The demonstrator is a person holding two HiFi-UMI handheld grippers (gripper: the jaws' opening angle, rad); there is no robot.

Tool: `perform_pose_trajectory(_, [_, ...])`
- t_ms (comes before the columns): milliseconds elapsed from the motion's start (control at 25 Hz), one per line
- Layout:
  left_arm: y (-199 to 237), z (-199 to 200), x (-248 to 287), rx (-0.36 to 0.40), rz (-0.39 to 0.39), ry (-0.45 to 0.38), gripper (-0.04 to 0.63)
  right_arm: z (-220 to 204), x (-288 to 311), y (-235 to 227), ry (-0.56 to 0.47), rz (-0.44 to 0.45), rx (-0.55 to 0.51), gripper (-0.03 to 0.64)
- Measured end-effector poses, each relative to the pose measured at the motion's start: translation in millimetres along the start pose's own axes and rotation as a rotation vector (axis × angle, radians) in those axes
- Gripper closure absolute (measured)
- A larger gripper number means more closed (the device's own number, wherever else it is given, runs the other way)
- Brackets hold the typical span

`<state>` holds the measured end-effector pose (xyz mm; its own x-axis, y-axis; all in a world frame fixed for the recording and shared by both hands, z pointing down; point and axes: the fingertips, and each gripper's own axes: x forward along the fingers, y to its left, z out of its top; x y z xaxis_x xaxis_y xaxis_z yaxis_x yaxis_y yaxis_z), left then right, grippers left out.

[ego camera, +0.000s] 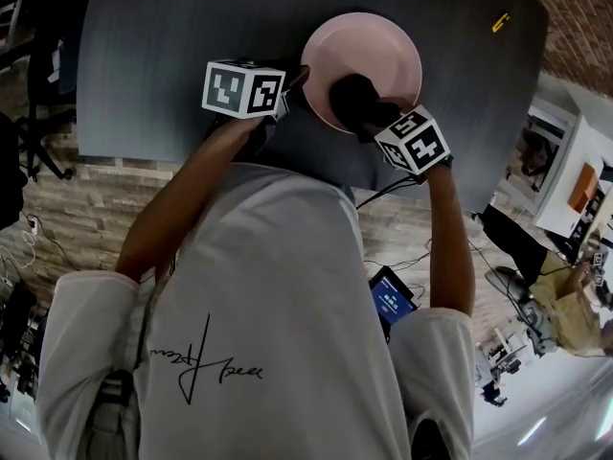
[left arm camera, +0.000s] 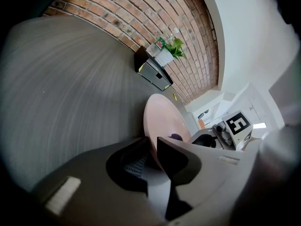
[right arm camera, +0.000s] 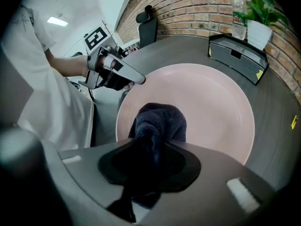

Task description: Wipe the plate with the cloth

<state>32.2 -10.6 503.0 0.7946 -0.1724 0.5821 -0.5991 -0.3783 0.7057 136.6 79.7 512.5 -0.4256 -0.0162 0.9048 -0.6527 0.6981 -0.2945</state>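
Pink plate [ego camera: 383, 41] in the head view: where does it sit?

Over the dark table [ego camera: 192, 46], between the two grippers. The left gripper [ego camera: 299, 77] meets its left rim. The right gripper [ego camera: 362, 113] presses a dark cloth [ego camera: 350, 94] onto its near side. The marker cubes [ego camera: 244, 89] cover most of both sets of jaws, and I cannot tell whether the plate rests on the table or hangs above it.

And the left gripper view?

The plate [left arm camera: 162, 119] shows almost edge-on. Its rim runs between the jaws of the left gripper [left arm camera: 153, 147], which are clamped narrowly on it. Only a scrap of the cloth [left arm camera: 176, 136] peeks past one jaw, and that jaw hides much of the right gripper [left arm camera: 207, 138].

The right gripper view?

The right gripper [right arm camera: 150, 159] has its jaws closed on the cloth [right arm camera: 157, 121]. The cloth bunches out of them onto the plate's [right arm camera: 207, 102] lower left part, and its tail is lost in the shadow between the jaws. The left gripper [right arm camera: 136, 80] pinches the rim at the left. Beyond the plate, a dark box [right arm camera: 237, 55], a bottle [right arm camera: 239, 6] and a plant [right arm camera: 261, 8] stand by the brick wall [right arm camera: 188, 8]. The frame's dark edge cuts the plant off.
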Motion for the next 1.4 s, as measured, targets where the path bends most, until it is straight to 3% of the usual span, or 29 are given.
perform_pose_trajectory(680, [1.6,-0.2,-0.4,-0.023,-0.010,0.004,0.517,-10.0,-6.6,-15.5,0.103,-0.020,-0.120,0.502])
perform_pose_trajectory(1400, [3.7,0.1,-1.5,-0.019,-0.023,0.010,0.517,-9.1,-12.5,-43.6,0.194,-0.143,-0.253,0.500])
